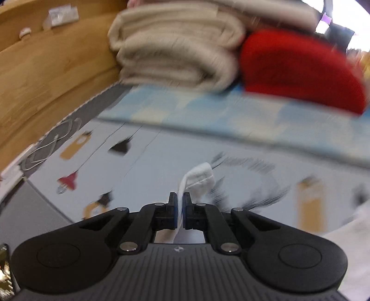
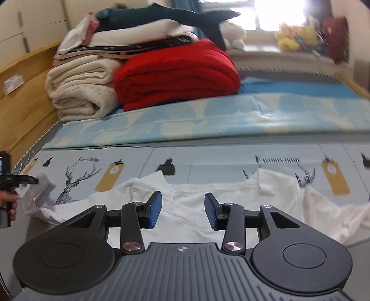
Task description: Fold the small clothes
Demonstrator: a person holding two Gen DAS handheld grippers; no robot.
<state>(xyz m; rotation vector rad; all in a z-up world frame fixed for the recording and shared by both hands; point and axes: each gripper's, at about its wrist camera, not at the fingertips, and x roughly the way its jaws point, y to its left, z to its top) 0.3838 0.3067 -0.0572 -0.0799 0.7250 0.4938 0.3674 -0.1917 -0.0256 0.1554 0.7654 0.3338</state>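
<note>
- The left wrist view was blurred by motion, so the prints on the mat were hard to make out there.
- The left claw (image 1: 180,201) was pressed together and pinched a fold of the white garment (image 1: 198,177); only this small piece of cloth showed in that view, the rest was cut off behind the claw body.
- In the right wrist view the left claw (image 2: 34,180) appeared at the left edge, mostly cut off, with a hand (image 2: 9,203) under it, holding one end of the white garment (image 2: 185,208) lifted.
- The right claw (image 2: 182,209) stood spread above the middle of the garment, and its blue pads (image 2: 155,208) did not touch the cloth.
- The garment lay crumpled and spread wide over the grey printed mat (image 2: 208,162) on the bed; its right end ran out of the picture.
- Behind it lay a light blue patterned mat (image 2: 208,115), then a folded red blanket (image 2: 178,71) just beside a folded cream blanket (image 2: 78,92), with more folded bedding piled on the cream one.
- A dark plush shark (image 2: 185,16) lay on top of the pile, and yellow plush toys (image 2: 293,37) sat near the bright window, too washed out to tell more.
- A wooden bed frame (image 1: 46,69) ran along the left side, with a white cable (image 1: 50,143) beside it.
- The grey mat carried a deer drawing (image 2: 76,183), yellow tags and black lettering (image 2: 277,159), which I could not read.
</note>
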